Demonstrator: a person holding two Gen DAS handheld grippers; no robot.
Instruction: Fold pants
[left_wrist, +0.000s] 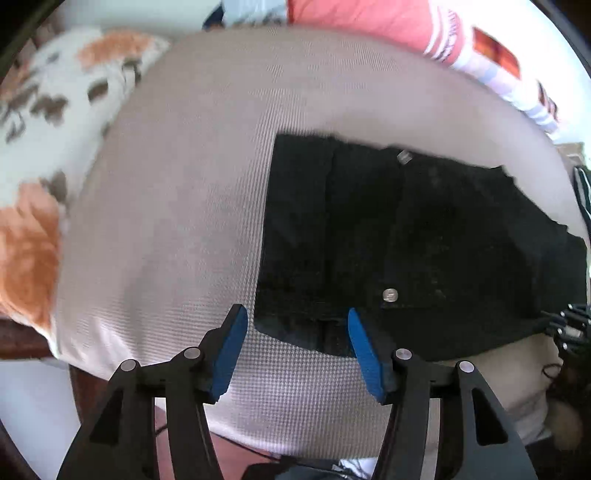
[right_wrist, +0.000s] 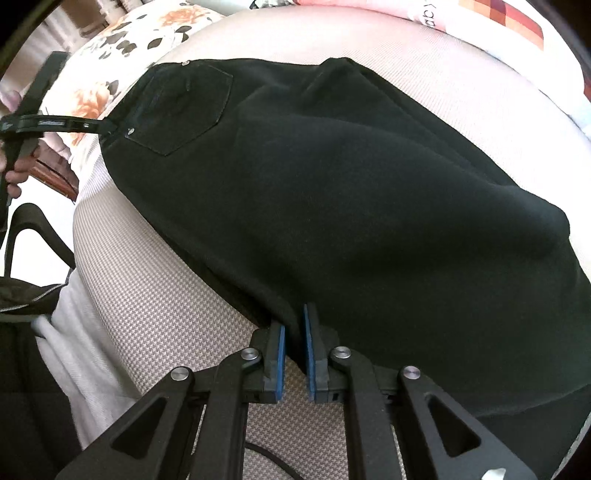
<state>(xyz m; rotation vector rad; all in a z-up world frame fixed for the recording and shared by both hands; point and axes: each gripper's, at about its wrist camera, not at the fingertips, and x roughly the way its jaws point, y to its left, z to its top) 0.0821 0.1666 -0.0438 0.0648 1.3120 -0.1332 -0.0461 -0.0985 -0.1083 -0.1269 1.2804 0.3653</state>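
Observation:
Black pants (left_wrist: 424, 236) lie flat on a beige woven cushion (left_wrist: 177, 221), with the waistband on the left and a back pocket with metal rivets facing up. My left gripper (left_wrist: 295, 325) stands open over the near waistband corner; the blue pads (left_wrist: 232, 347) flank the cloth without pressing it. In the right wrist view the pants (right_wrist: 351, 184) spread across the cushion (right_wrist: 155, 302), bulging in soft folds. My right gripper (right_wrist: 293, 328) is shut on the pants' near edge, with black fabric pinched between its pads. The left gripper (right_wrist: 105, 127) shows side-on at the waistband, held by a hand (right_wrist: 14, 177).
A floral pillow (left_wrist: 44, 122) lies to the left and a pink printed cushion (left_wrist: 388, 22) at the back. A dark zipped bag (right_wrist: 26, 295) and white cloth (right_wrist: 74, 350) sit off the cushion's left edge. Dark cables (left_wrist: 569, 328) lie at the right.

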